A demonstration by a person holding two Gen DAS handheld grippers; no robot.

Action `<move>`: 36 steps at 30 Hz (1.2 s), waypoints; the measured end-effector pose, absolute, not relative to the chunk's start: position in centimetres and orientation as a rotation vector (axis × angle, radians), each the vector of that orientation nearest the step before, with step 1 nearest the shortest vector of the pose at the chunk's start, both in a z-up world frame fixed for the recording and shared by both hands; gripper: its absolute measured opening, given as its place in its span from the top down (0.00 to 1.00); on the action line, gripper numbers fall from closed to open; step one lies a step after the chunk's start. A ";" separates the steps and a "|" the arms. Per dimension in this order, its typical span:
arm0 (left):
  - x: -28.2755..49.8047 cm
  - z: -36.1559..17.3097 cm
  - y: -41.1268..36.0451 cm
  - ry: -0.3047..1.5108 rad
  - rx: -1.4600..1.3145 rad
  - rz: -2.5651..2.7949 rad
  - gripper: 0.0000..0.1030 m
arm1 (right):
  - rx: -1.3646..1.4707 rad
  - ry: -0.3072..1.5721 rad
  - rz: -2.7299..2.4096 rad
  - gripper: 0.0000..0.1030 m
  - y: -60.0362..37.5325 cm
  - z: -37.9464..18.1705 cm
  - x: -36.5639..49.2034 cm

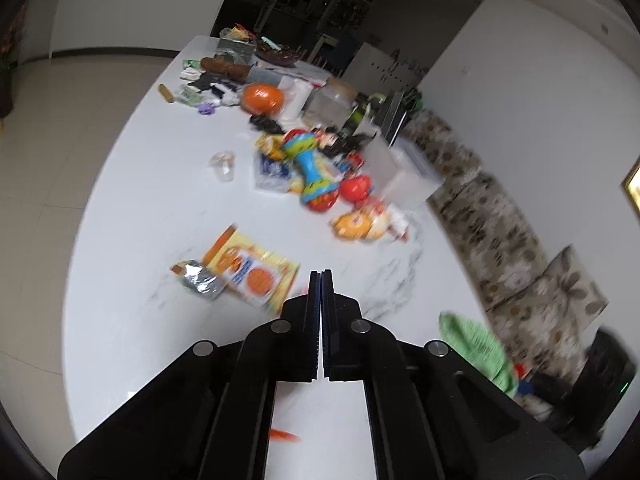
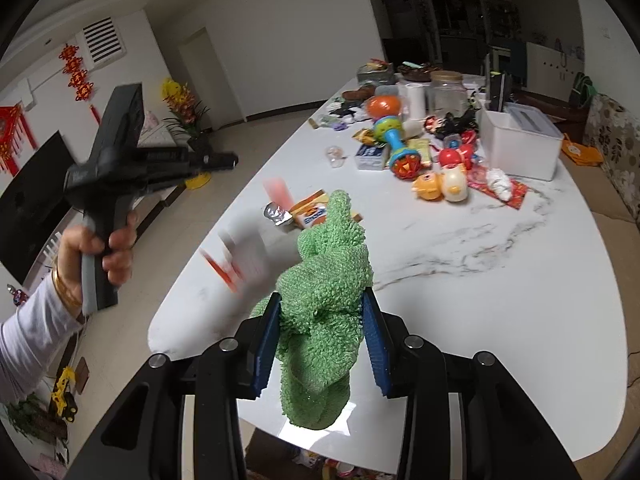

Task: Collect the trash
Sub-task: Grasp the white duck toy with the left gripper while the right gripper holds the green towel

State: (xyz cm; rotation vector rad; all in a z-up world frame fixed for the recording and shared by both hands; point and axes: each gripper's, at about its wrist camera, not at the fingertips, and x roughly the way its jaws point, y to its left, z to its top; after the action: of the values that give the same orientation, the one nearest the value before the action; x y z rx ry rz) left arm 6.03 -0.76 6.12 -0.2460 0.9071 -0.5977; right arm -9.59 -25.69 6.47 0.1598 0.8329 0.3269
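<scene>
Both grippers held out above the table, one closed empty, one gripping.

The left gripper [image 1: 321, 274] has its jaws pressed together with nothing between them; the person's left hand [image 2: 102, 246], in a white sleeve, grasps its handle. The right gripper [image 2: 322, 334] angles downward, its blue pads clamping a green cloth [image 2: 324, 280].

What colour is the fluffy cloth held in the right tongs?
Light green; the cloth shows best in the right wrist view.

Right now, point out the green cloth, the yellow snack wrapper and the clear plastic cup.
green cloth [image 2: 326, 280]: right wrist view, middle of its bunched body.
yellow snack wrapper [image 1: 256, 276]: left wrist view, its printed centre.
clear plastic cup [image 1: 224, 166]: left wrist view, its side wall.
</scene>
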 end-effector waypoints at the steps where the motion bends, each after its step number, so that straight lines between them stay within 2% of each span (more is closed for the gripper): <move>1: 5.6 5.4 -0.5 0.929 -0.251 -0.606 1.00 | 0.160 0.838 0.334 0.62 -25.3 6.3 -9.5; 7: 4.1 0.7 0.8 0.999 -0.183 -0.513 1.00 | 0.143 0.901 0.355 0.62 -23.5 3.8 -8.8; 8: 3.9 0.3 1.3 1.005 -0.185 -0.511 0.91 | 0.147 0.906 0.359 0.62 -23.3 3.6 -8.8; 9: 3.9 0.0 1.8 1.018 -0.169 -0.502 0.70 | 0.154 0.912 0.365 0.62 -23.2 3.5 -8.9; 10: 3.8 -0.2 2.1 1.025 -0.134 -0.492 0.54 | 0.157 0.914 0.369 0.62 -23.2 3.4 -8.9; 11: 3.7 -0.5 2.3 1.031 -0.099 -0.487 0.27 | 0.156 0.915 0.368 0.62 -23.1 3.3 -8.9; 12: 3.5 -0.6 2.4 1.031 -0.038 -0.486 0.24 | 0.159 0.915 0.368 0.62 -23.1 3.3 -9.0; 15: 2.5 -1.0 3.1 1.059 0.073 -0.503 0.21 | 0.173 0.909 0.376 0.62 -22.8 3.4 -9.2; 23: 1.5 -3.4 1.2 1.180 0.124 -0.673 0.20 | 0.173 0.924 0.392 0.61 -22.3 3.0 -9.6; 31: 4.0 -8.2 0.8 1.334 -0.034 -0.591 0.18 | 0.189 0.919 0.390 0.61 -22.4 3.0 -9.8; 36: 3.9 -8.4 1.5 1.280 -0.171 -0.580 0.25 | 0.180 0.921 0.394 0.61 -22.3 2.9 -9.8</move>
State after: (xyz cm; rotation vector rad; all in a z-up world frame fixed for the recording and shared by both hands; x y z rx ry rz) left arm 3.94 1.51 -8.37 -0.1709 1.2804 -0.5796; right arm -9.81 -22.33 2.90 0.1799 0.9208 0.3941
